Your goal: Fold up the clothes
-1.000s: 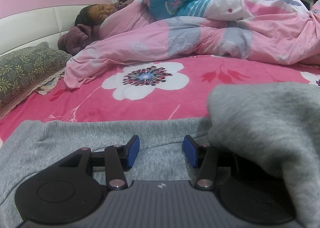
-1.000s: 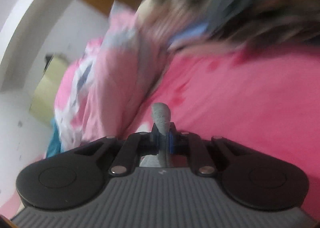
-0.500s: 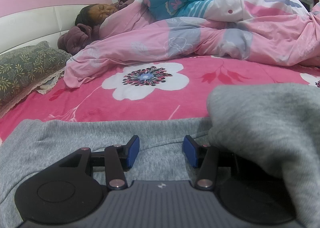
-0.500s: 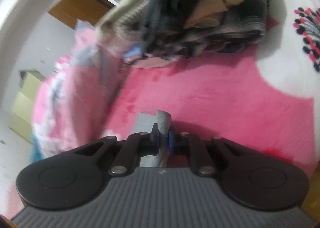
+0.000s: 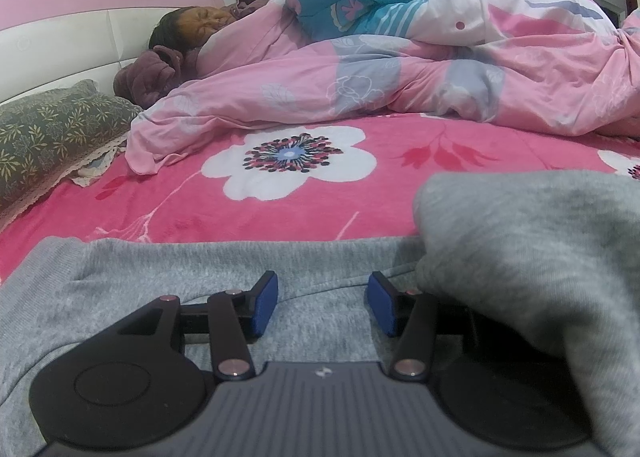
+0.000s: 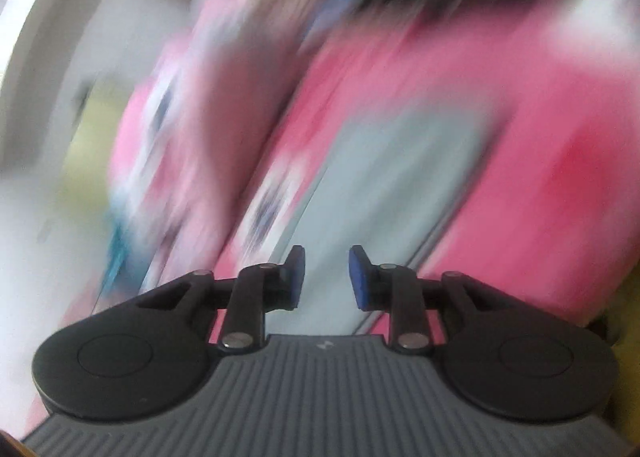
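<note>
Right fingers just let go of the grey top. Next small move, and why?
Probably close the left gripper on the flat grey garment beneath its open fingers: a folded-over flap already lies beside it. The right gripper has just been opening, with nothing between its fingers, in a blurred view.

sweater [image 5: 168, 285] on bed [image 5: 172, 209], quilt [image 5: 360, 85] behind

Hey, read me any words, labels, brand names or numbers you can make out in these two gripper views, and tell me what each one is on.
No readable text in either view.
Small pale logo mark on the left gripper body: a symbol, not letters.
Same mark on the right gripper body: no letters.
Teal quilt patch: a printed shape, too unclear to read.
Right wrist view: background motion-blurred.
</note>
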### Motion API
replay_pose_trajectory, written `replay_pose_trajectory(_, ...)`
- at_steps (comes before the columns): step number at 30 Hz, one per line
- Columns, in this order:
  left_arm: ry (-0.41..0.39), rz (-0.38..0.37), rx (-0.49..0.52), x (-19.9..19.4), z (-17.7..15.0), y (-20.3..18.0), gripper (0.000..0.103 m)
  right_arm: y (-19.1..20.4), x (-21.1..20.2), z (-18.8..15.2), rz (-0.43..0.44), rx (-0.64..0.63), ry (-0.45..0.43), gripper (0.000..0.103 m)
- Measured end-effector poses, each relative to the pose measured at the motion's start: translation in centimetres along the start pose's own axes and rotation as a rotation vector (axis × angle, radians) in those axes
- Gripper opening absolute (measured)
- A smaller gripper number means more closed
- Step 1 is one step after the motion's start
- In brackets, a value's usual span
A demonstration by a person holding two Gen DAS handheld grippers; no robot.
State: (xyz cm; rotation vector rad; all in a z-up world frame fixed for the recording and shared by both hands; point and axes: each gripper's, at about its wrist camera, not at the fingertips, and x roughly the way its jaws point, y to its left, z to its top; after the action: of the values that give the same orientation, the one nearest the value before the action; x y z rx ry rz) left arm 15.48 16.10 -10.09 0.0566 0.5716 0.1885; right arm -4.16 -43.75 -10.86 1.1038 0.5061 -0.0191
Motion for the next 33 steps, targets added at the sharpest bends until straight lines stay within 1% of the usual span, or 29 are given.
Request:
replay_pose_trajectory(2, 0.0, -0.002, -0.002, 0.0, 0.0, 0.0, 0.052, 2.0, 4.1, -3.5, 0.068, -0.033, 0.19, 0.025)
replay_pose_trajectory(3, -0.001, -0.003, -0.003, 0.0, 0.0, 0.1, 0.052, 2.8, 6.0, -5.1, 0.083, -0.049, 0.265, 0.025)
replay_pose_trajectory(5, -0.001, -0.006, -0.006, 0.0, 0.0, 0.1, 0.052, 4.0, 9.4, -8.0, 0.084, -0.084, 0.377, 0.025)
replay_pose_trajectory(6, -0.002, -0.008, -0.007, 0.0, 0.0, 0.1, 0.052, 4.3, 10.7, -8.9, 0.073, -0.104, 0.4, 0.025)
replay_pose_trajectory(8, -0.003, -0.012, -0.01, -0.1, 0.0, 0.2, 0.053, 4.8, 12.2, -10.3, 0.055, -0.144, 0.402, 0.024)
replay_pose_trajectory(10, -0.003, -0.014, -0.011, -0.1, 0.0, 0.2, 0.053, 5.5, 12.3, -10.6, 0.042, -0.167, 0.391, 0.024)
replay_pose_trajectory(12, -0.003, -0.014, -0.012, -0.1, 0.0, 0.2, 0.053, 5.2, 12.1, -10.6, 0.046, -0.132, 0.385, 0.024)
replay_pose_trajectory(15, -0.004, -0.014, -0.012, -0.1, 0.0, 0.2, 0.053, 4.7, 11.9, -10.5, 0.05, -0.078, 0.375, 0.021)
replay_pose_trajectory(19, -0.004, -0.014, -0.012, -0.1, 0.0, 0.2, 0.053, 4.0, 11.8, -10.7, 0.057, 0.002, 0.395, 0.021)
replay_pose_trajectory(20, -0.004, -0.014, -0.012, -0.1, 0.0, 0.2, 0.054, 3.7, 11.8, -10.8, 0.06, 0.025, 0.401, 0.018)
replay_pose_trajectory(22, -0.004, -0.014, -0.012, -0.1, 0.0, 0.2, 0.054, 3.4, 12.4, -10.9, 0.072, 0.052, 0.397, 0.016)
replay_pose_trajectory(23, -0.004, -0.015, -0.012, -0.1, 0.0, 0.3, 0.054, 3.4, 12.9, -11.0, 0.085, 0.064, 0.394, 0.013)
replay_pose_trajectory(25, -0.004, -0.016, -0.011, -0.1, 0.0, 0.3, 0.054, 3.4, 13.6, -11.3, 0.102, 0.082, 0.394, 0.006)
replay_pose_trajectory(26, -0.004, -0.016, -0.011, -0.1, 0.0, 0.3, 0.054, 3.4, 13.7, -11.5, 0.107, 0.088, 0.395, 0.005)
replay_pose_trajectory(30, -0.004, -0.016, -0.012, -0.1, 0.0, 0.3, 0.054, 3.4, 13.4, -12.2, 0.132, 0.121, 0.418, 0.005)
replay_pose_trajectory(33, -0.004, -0.016, -0.012, -0.1, 0.0, 0.3, 0.054, 3.8, 13.6, -12.7, 0.13, 0.1, 0.421, 0.005)
